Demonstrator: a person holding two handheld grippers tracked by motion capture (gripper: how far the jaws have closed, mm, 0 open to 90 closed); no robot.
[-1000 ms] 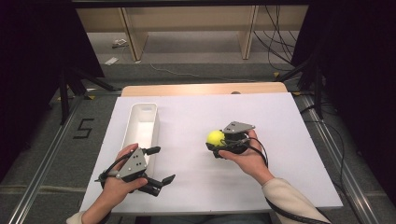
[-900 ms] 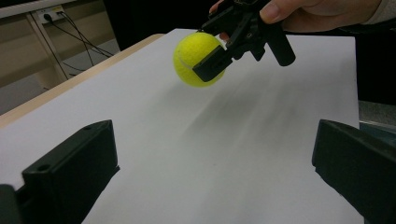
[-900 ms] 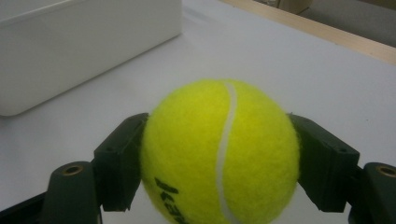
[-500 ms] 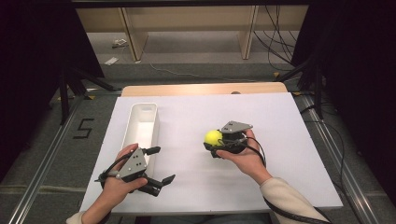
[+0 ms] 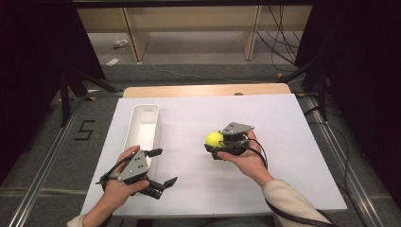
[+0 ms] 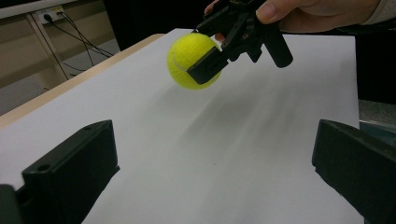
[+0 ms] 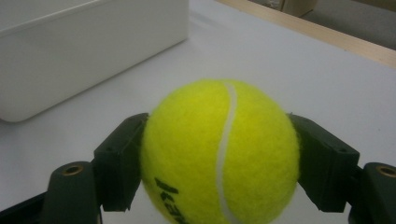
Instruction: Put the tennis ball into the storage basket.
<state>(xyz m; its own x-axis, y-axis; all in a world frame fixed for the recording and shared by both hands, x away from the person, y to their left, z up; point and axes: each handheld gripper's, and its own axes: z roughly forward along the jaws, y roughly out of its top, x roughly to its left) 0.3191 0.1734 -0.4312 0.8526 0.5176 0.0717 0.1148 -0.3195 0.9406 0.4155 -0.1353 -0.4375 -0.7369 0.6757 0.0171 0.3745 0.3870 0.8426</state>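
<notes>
A yellow tennis ball (image 5: 214,138) (image 7: 219,151) (image 6: 191,60) is held a little above the white table top (image 5: 283,137), clamped between the two black jaws of my right gripper (image 5: 215,144) (image 7: 217,158) (image 6: 205,58). That gripper points left toward the white bin (image 5: 144,127). My left gripper (image 5: 163,165) (image 6: 215,163) rests near the front left of the table, just right of the bin's near end. Its jaws stand wide open with nothing between them, and they face the ball from a distance.
The long white bin (image 7: 70,51) lies lengthwise at the table's left, and its inside looks bare. A wooden strip (image 5: 203,90) edges the table's far side. Dark floor, metal rails and cables surround the table.
</notes>
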